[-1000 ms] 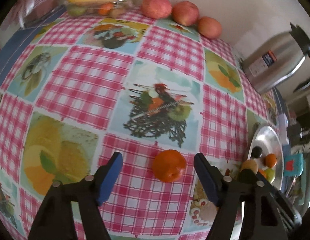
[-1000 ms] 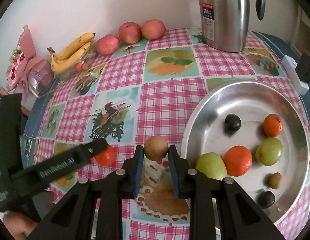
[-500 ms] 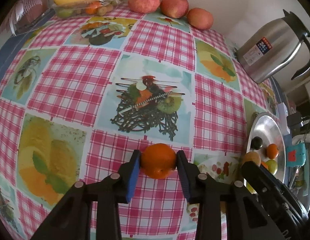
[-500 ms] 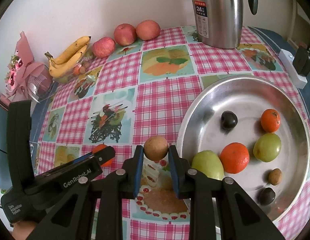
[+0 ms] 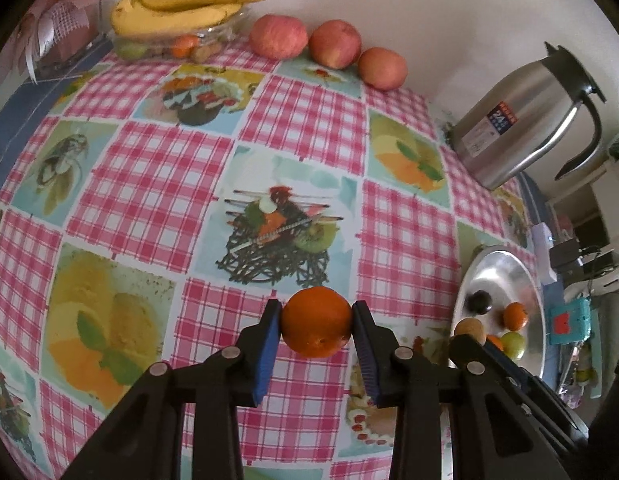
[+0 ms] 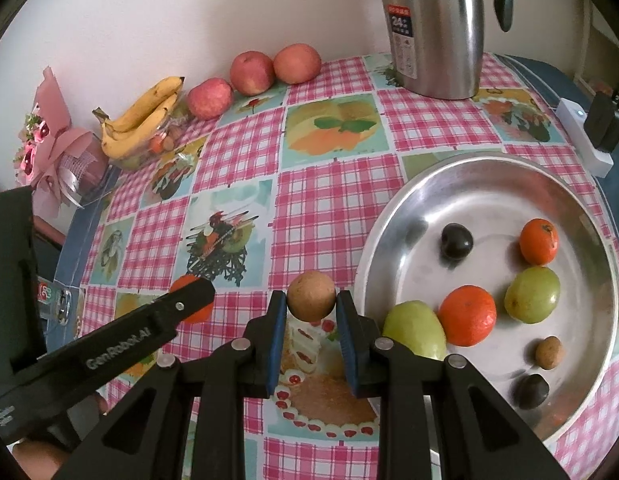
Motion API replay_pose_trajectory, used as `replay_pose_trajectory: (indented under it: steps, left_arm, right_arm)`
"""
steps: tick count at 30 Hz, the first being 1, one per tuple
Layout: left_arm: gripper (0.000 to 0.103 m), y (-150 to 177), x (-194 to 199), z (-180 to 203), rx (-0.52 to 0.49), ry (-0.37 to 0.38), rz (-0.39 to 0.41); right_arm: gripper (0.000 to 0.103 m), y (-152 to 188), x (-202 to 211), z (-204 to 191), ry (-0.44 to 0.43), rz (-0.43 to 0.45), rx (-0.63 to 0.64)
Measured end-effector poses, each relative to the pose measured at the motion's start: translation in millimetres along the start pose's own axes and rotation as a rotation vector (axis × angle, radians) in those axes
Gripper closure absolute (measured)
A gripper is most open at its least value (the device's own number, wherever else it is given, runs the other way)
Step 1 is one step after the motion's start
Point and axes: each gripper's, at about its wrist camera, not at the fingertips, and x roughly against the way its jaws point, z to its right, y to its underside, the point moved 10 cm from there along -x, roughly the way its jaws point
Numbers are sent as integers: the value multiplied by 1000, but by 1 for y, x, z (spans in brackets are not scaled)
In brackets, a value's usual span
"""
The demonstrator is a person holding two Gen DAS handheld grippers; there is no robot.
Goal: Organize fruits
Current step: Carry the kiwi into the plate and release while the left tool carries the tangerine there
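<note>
Left wrist view: your left gripper [image 5: 316, 326] is clamped on the orange [image 5: 315, 321], both pads touching its sides; the steel tray [image 5: 465, 280] lies at 3 o'clock of it, beyond the right tool. Right wrist view: your right gripper [image 6: 311, 306] pinches the small brown fruit [image 6: 311, 296] just beside the tray [image 6: 393, 216] rim, which lies at 3 o'clock, so this hand is the nearer; judged next: carry right over the rim.

The table [image 6: 325, 204] wore a pink checked cloth with fruit pictures. Along its far edge stood three apples [image 6: 251, 73], a banana bunch [image 6: 143, 118] and a steel jug [image 6: 433, 28]; a metal tray [image 6: 413, 216] sat by the right edge.
</note>
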Motion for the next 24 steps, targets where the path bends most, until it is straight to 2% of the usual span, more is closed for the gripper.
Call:
replay_pose_trajectory:
  steps: [6,10,18,24]
  left_arm:
    - [65,-2,14,19,-27,23,32]
    - [65,3,17,34,-55,53,26]
    - [65,22,20,82,-154,112,6]
    - [65,36,21,119,-253,143,12]
  right_arm:
    - [77,-3,11,11,9,17,-28]
    - [77,-5,17,25,34,26,-52]
    - [77,-3,42,86,138,58,-160]
    - [77,-2,56,112,157,78,-212]
